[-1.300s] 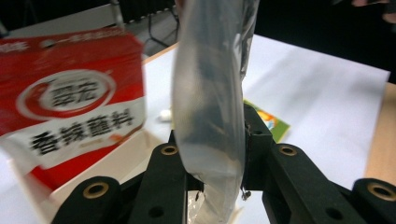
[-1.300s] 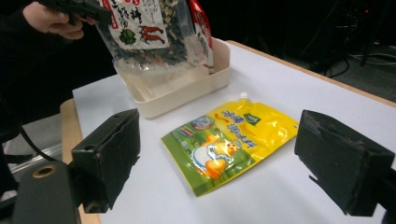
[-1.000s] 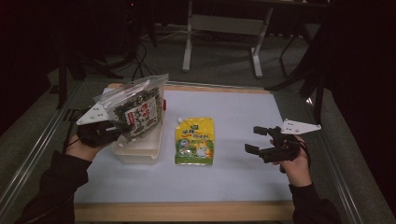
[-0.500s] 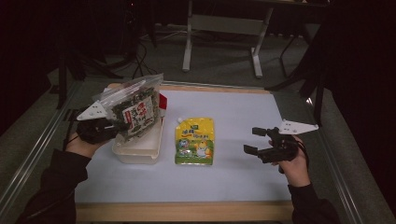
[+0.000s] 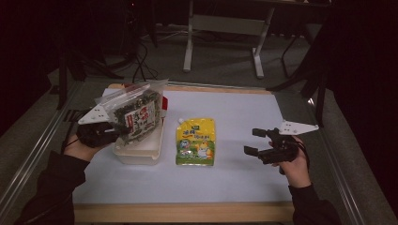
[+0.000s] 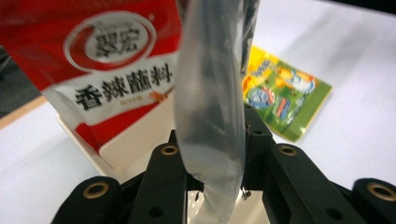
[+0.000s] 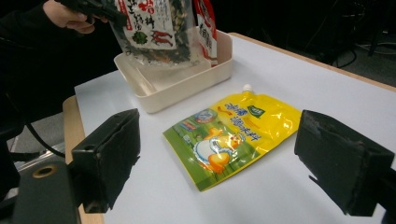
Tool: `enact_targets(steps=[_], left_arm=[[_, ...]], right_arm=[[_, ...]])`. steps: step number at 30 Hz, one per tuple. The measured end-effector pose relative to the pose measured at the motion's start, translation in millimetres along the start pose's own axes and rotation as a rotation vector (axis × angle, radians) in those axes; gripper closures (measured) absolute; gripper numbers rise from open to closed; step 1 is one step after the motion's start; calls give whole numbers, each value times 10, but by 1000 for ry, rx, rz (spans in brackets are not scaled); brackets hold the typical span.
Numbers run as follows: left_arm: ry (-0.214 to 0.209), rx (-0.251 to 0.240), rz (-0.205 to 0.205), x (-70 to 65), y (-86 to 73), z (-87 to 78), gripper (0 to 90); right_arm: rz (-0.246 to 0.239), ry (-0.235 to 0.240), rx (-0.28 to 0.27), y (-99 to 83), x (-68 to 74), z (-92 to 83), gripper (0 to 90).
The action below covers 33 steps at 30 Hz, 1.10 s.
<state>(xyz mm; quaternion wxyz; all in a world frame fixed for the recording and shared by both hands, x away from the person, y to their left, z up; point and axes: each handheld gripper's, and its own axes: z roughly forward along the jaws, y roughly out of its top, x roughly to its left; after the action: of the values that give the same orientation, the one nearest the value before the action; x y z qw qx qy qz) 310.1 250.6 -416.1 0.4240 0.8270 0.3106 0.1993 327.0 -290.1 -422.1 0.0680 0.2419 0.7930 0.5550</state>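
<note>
left gripper gripping seaweed bag edge, above tray

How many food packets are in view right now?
3: clear seaweed bag held in left tongs above tray; red packet standing in tray; yellow pouch on table.

High cam overhead, gripper cams close, all share yellow pouch

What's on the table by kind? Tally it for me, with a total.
Clear bag of dark dried food, held by the left gripper above the tray: 1
Red and white packet, standing in the tray: 1
Yellow spouted pouch, flat on the table: 1
Cream tray: 1
Total: 4
</note>
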Motion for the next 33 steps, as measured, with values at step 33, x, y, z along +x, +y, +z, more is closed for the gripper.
enact_targets(steps=[33], left_arm=[[-22, -77, -191, 375, -567, 314, 721]], right_arm=[[2, 17, 23, -66, 22, 83, 142]])
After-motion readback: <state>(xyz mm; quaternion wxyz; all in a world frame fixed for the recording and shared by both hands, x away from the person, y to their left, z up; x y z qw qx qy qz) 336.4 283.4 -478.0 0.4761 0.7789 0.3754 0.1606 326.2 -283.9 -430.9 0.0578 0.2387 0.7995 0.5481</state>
